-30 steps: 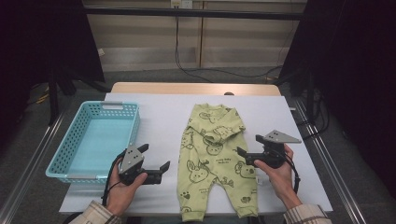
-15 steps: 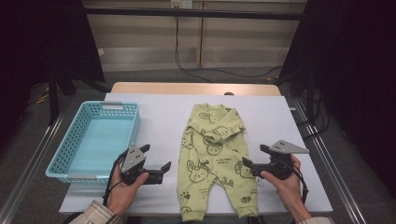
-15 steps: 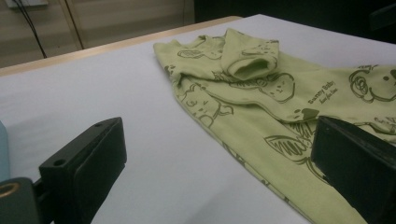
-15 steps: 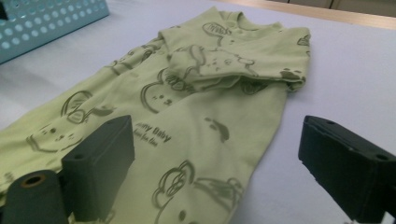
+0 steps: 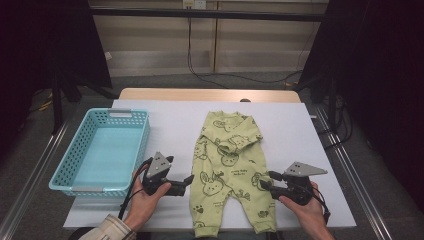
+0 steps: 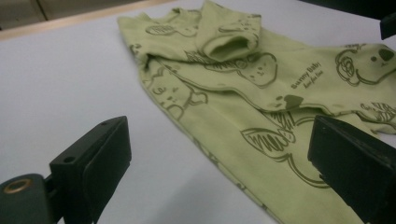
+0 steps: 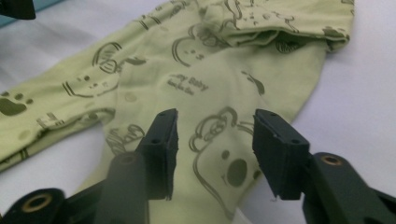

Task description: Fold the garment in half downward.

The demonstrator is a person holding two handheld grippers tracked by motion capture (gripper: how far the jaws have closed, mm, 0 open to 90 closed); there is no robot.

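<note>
A light green baby romper (image 5: 227, 165) with dark animal prints lies flat on the white table (image 5: 165, 125), legs toward the near edge. My left gripper (image 5: 189, 181) rests just left of the romper's left leg, its jaws wide open; in the left gripper view (image 6: 219, 140) the cloth's edge (image 6: 261, 154) lies between them, untouched. My right gripper (image 5: 265, 180) sits at the outer edge of the right leg. Its jaws (image 7: 215, 119) have just been closing and stand half apart, with the printed leg fabric (image 7: 219, 154) between them and not pinched.
A turquoise plastic basket (image 5: 136, 150) stands on the table's left side, beside my left hand. The table's bare wooden far edge (image 5: 210, 94) shows behind the white cover. Dark stands and cables sit on the floor beyond.
My right gripper has slid toward the near edge along the romper's right leg and its jaws have narrowed. My left gripper has shifted slightly right toward the left leg.
</note>
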